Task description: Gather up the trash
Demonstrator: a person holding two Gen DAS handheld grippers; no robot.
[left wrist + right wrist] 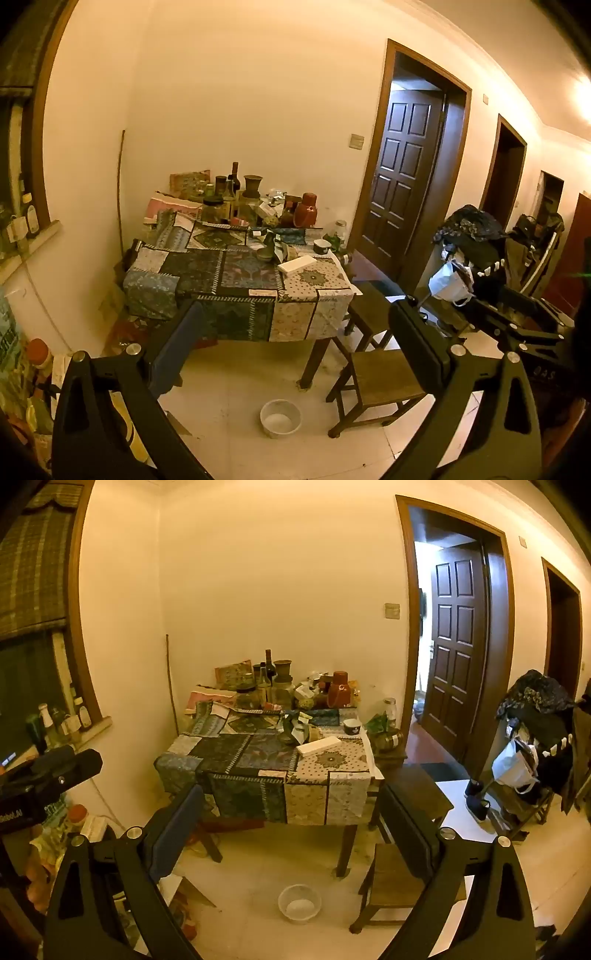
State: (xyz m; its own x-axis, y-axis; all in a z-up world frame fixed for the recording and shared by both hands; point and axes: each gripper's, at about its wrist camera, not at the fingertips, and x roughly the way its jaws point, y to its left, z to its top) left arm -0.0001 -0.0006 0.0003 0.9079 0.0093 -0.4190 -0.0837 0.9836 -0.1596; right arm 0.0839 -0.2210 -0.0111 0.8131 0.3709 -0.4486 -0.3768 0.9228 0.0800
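A table under a patchwork cloth (207, 266) (229, 749) stands against the far wall, well beyond both grippers. On it lie a long white box (297, 264) (317, 746), a dark paper cup (322, 246) (351, 726) and crumpled paper scraps (280, 251) (299, 727). Bottles, jars and a red flask (306, 210) (339, 694) crowd its back. A pale round bin (280, 417) (299, 904) sits on the floor in front. My left gripper (295, 325) and my right gripper (291, 812) both stand open in the air with nothing between their fingers.
Wooden stools (384, 373) (399, 867) stand right of the table. A rack with clothes and a white bag (450, 284) (513, 768) is further right, beside an open door (402, 166) (454, 638). Bottles line the windowsill (55, 720). Bags and jars (37, 362) clutter the left floor.
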